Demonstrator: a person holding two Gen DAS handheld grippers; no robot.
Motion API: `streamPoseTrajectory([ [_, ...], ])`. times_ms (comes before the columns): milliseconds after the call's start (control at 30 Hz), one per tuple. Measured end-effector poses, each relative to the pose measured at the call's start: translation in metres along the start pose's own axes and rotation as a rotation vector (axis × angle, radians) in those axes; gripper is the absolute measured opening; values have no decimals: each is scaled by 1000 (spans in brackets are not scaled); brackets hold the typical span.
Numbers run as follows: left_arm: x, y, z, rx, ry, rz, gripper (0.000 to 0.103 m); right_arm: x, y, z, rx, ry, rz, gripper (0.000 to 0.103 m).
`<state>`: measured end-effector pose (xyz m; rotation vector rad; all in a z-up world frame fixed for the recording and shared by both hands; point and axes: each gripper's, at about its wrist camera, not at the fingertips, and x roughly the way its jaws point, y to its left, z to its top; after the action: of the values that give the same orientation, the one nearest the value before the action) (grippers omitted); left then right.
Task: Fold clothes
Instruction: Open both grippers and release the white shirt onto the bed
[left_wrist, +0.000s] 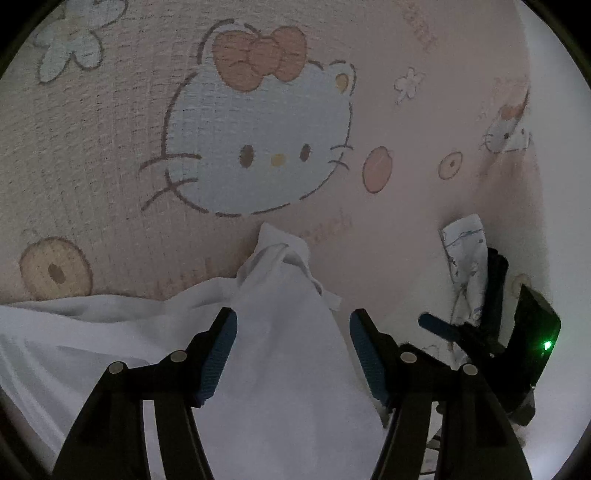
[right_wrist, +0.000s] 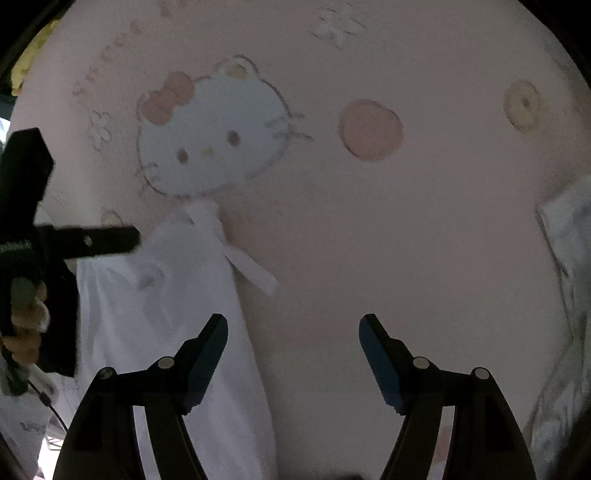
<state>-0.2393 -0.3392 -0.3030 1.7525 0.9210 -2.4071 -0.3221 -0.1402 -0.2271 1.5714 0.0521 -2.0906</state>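
White garment (left_wrist: 280, 354) lies on the pink cartoon sheet (left_wrist: 388, 66), its long axis running near to far and tapering to a bunched far tip. Left gripper (left_wrist: 293, 325) stands open, its fingers either side of the cloth. Right gripper (right_wrist: 293, 328) stands open over bare sheet, garment at its left.

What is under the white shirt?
The white garment lies on a pink cartoon-cat sheet, which shows all around it. Whatever print or other thing lies directly beneath the cloth is covered, so that cannot be seen.
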Motion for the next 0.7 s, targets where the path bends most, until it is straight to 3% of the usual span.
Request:
streamPoseTrajectory([
  [133, 11, -14, -3, 5, 8, 23, 61, 0, -18, -29, 77, 6, 36, 73],
  [367, 39, -51, -15, 91, 103, 67, 61, 20, -13, -65, 62, 100, 44, 73],
  [500, 54, -62, -20, 103, 159, 53, 61, 26, -7, -69, 27, 130, 36, 73],
  [700, 73, -65, -20, 77, 182, 97, 61, 35, 1, -73, -21, 167, 25, 73],
])
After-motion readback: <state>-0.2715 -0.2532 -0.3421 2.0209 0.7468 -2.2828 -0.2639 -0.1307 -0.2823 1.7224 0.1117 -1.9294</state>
